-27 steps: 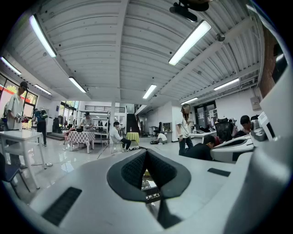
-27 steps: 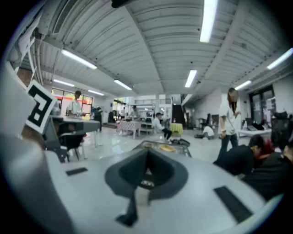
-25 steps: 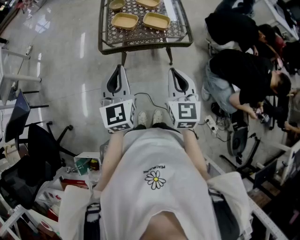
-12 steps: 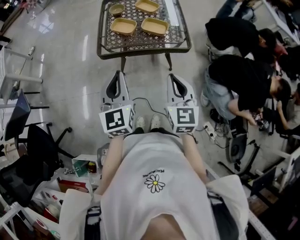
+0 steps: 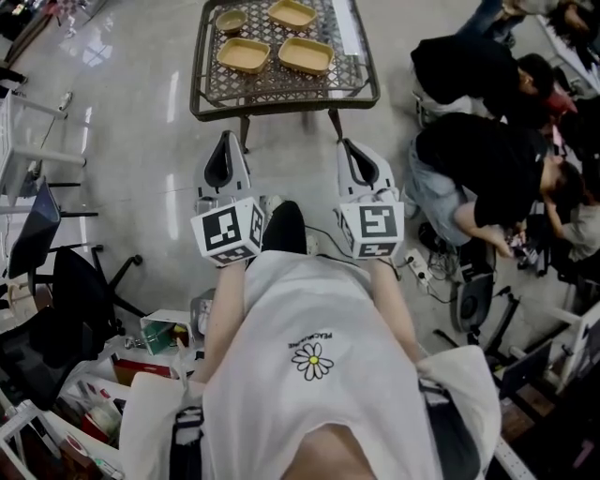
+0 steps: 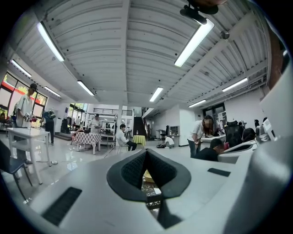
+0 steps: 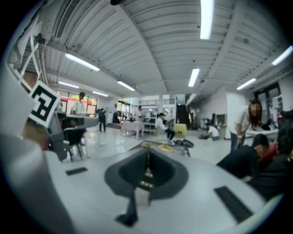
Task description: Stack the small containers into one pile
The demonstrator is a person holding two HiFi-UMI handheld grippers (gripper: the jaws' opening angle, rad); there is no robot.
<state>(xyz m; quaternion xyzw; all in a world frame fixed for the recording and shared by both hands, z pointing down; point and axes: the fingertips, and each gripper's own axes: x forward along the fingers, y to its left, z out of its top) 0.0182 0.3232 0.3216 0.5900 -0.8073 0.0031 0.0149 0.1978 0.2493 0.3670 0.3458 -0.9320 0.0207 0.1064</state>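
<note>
Several tan containers lie on a low wire-mesh table (image 5: pixel 281 82) ahead of me: a small round one (image 5: pixel 231 20) and three shallow rectangular ones (image 5: pixel 292 13) (image 5: pixel 244 54) (image 5: pixel 305 55). My left gripper (image 5: pixel 225 142) and right gripper (image 5: pixel 349 146) hang side by side over the floor, short of the table's near edge, both shut and empty. Through the left gripper view's shut jaws (image 6: pixel 146 153) a tan container (image 6: pixel 147 175) peeks. The right gripper view (image 7: pixel 147 153) looks at the table (image 7: pixel 183 144) with two containers (image 7: pixel 165 147) (image 7: pixel 146 145).
People in dark clothes (image 5: pixel 487 159) sit on the floor at the right by a power strip (image 5: pixel 418 269). An office chair (image 5: pixel 80 281) and boxes of clutter (image 5: pixel 159 333) stand at the left. Glossy floor lies between me and the table.
The table has drawn slightly nearer in the head view, and a dark shoe now shows between the grippers. Both grippers remain shut and level.
</note>
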